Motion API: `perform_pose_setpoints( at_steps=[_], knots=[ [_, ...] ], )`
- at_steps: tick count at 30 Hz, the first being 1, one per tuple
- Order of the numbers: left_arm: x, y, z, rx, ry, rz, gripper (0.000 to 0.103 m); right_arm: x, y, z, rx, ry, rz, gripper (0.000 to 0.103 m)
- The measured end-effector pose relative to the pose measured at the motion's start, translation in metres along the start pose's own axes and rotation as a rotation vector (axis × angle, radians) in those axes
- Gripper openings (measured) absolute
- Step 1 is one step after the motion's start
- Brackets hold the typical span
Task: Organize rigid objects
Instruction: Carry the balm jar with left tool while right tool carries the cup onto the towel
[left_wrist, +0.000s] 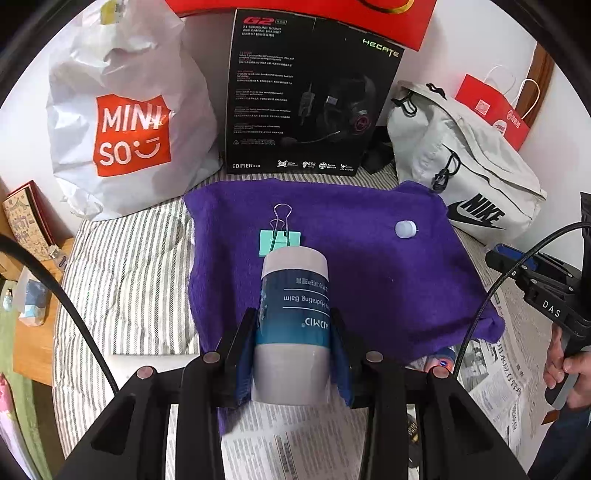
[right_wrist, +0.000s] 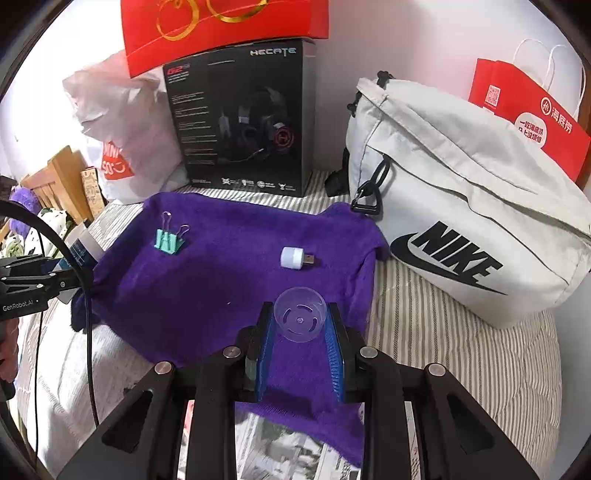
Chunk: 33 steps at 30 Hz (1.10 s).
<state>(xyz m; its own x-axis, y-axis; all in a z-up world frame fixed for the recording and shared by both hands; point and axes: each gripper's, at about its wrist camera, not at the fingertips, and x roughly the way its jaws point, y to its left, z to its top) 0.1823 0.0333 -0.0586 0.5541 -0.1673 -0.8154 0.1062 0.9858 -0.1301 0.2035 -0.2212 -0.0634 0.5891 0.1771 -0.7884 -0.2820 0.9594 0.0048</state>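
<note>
My left gripper (left_wrist: 293, 328) is clamped on the balm tube (left_wrist: 293, 317) above the purple towel (left_wrist: 369, 280); its smooth sides could slide out. My right gripper (right_wrist: 300, 321) pinches a clear cap (right_wrist: 300, 314), which too hard a squeeze might pop free.

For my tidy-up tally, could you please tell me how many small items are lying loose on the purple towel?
2: a green binder clip near the towel's far left side, and a small white USB plug toward its right. Folds could hide more.
</note>
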Motion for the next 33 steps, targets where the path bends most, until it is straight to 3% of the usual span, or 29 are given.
perform_pose_setpoints(
  at_steps=[15,33],
  knots=[
    [0.046,0.007,0.014,-0.020,0.067,-0.001,0.035,0.076,-0.017,0.009,0.001,0.078,-0.003,0.027],
    [0.081,0.014,0.022,-0.012,0.112,0.017,0.035,0.121,-0.010,0.019,-0.026,0.143,-0.012,0.027]
  ],
)
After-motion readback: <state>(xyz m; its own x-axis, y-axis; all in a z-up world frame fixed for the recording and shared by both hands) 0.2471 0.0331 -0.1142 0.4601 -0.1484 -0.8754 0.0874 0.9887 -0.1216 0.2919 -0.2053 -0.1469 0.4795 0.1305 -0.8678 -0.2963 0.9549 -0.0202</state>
